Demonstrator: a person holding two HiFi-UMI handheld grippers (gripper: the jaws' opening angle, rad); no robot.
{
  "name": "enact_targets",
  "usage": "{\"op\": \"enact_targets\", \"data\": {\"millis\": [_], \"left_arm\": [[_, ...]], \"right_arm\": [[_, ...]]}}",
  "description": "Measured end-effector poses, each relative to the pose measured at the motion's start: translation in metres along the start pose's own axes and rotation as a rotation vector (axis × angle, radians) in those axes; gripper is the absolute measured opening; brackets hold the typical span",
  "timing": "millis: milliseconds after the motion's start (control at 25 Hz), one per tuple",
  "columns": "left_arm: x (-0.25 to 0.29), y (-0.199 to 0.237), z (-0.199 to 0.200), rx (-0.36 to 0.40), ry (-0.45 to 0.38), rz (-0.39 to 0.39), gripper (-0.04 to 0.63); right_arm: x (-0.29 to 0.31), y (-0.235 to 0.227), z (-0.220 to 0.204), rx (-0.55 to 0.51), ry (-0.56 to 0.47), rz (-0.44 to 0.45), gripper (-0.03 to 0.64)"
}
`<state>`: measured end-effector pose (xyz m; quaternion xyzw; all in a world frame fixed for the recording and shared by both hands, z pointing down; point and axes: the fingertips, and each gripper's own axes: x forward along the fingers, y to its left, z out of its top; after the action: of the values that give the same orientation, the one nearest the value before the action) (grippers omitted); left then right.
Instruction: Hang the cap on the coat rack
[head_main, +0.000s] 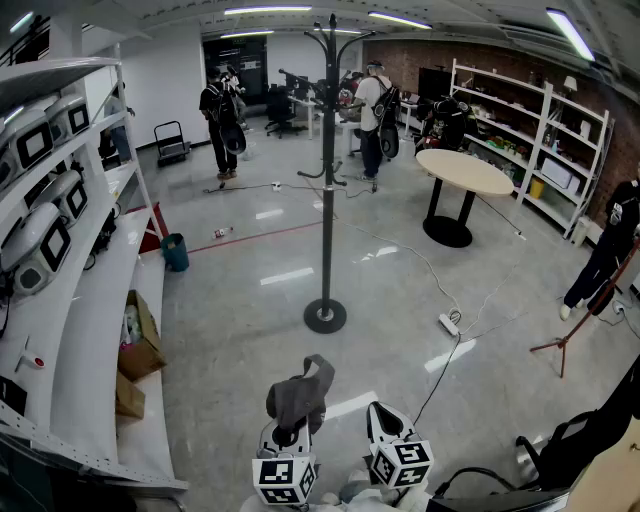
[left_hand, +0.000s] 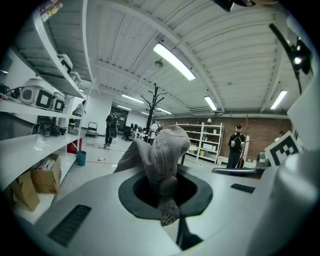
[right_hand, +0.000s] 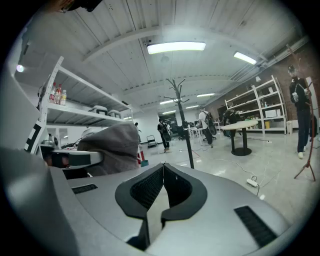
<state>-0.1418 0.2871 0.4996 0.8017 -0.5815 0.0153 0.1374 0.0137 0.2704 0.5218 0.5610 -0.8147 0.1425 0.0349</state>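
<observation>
Left gripper (left_hand: 167, 202) is clamped on the grey cap (left_hand: 162, 150). Its jaws are nearly together with a fold of fabric pinched between them, and the rest is bunched up and flopping over above. Looks soft and light with no stiffness, so I'd guess it sags wherever you grab it. Pinching near the rim should leave an opening to drop over a hook. Right gripper (right_hand: 161, 182) is closed on nothing. Both are held low, side by side, tipped slightly down, facing the coat rack (head_main: 328, 170), which stands well apart across the floor.
</observation>
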Motion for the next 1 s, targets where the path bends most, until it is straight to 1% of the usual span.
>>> {"op": "enact_targets", "data": {"millis": [280, 560, 1000], "left_arm": [[0.02, 0.007, 0.005, 0.009, 0.002, -0.012, 0.018], [0.048, 0.008, 0.008, 0.014, 0.012, -0.014, 0.018], [0.114, 0.004, 0.022, 0.024, 0.015, -0.01, 0.018]], "right_arm": [[0.02, -0.006, 0.005, 0.005, -0.006, -0.009, 0.011], [0.041, -0.022, 0.007, 0.013, 0.0, -0.015, 0.011], [0.091, -0.058, 0.031, 0.009, -0.007, 0.006, 0.011]]}}
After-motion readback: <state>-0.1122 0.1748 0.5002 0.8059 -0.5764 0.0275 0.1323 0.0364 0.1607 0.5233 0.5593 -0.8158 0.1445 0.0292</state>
